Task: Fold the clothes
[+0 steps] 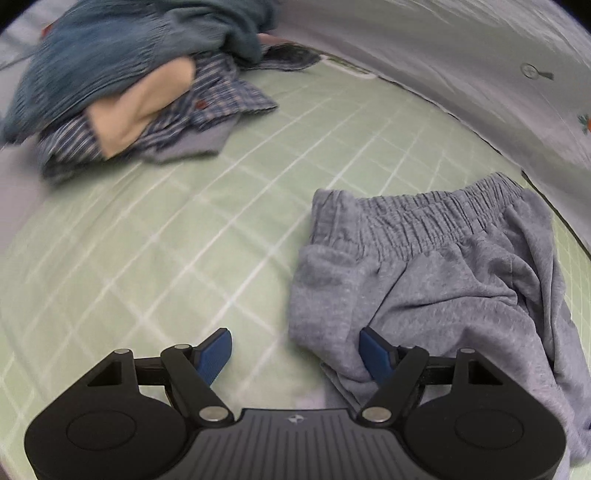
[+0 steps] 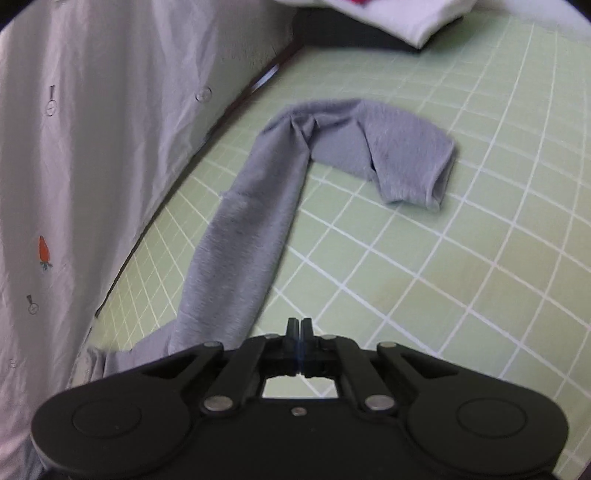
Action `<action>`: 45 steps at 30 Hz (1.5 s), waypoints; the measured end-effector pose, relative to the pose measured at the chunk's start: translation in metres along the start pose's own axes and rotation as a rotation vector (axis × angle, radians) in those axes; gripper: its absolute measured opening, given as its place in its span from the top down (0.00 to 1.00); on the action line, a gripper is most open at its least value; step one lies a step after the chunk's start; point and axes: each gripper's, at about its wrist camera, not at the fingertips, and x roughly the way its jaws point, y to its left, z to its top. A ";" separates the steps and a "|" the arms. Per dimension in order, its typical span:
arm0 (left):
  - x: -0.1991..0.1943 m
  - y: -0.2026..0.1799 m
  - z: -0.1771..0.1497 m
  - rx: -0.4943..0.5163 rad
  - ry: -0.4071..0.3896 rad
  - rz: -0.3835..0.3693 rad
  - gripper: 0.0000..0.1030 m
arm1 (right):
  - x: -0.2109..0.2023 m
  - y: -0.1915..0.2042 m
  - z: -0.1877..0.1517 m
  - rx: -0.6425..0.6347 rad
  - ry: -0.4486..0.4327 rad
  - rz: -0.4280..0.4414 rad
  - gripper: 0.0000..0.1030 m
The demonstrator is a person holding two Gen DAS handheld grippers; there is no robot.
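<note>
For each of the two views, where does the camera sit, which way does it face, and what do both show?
Left wrist: behind the open left tongs, facing the waistband of the grey sweatpants and a clothes pile.
Right wrist: behind the shut right tongs, looking along a sweatpants leg toward folded white clothing.
Shared: sweatpants, green checked sheet, printed white cloth.

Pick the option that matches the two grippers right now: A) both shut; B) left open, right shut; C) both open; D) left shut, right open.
B: the left gripper has its blue fingers spread wide at the edge of the grey sweatpants, while the right gripper has its fingers pressed together with nothing visibly between them.
</note>
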 end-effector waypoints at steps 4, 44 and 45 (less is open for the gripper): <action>-0.008 -0.002 -0.009 -0.018 -0.002 0.014 0.26 | 0.022 0.002 0.003 0.024 0.147 0.047 0.98; -0.034 0.029 -0.014 0.206 -0.023 -0.166 0.05 | 0.009 0.040 -0.052 -0.038 -0.056 0.111 0.98; -0.035 0.026 -0.020 0.200 -0.021 -0.159 0.05 | 0.004 0.037 -0.045 -0.061 -0.069 0.105 0.98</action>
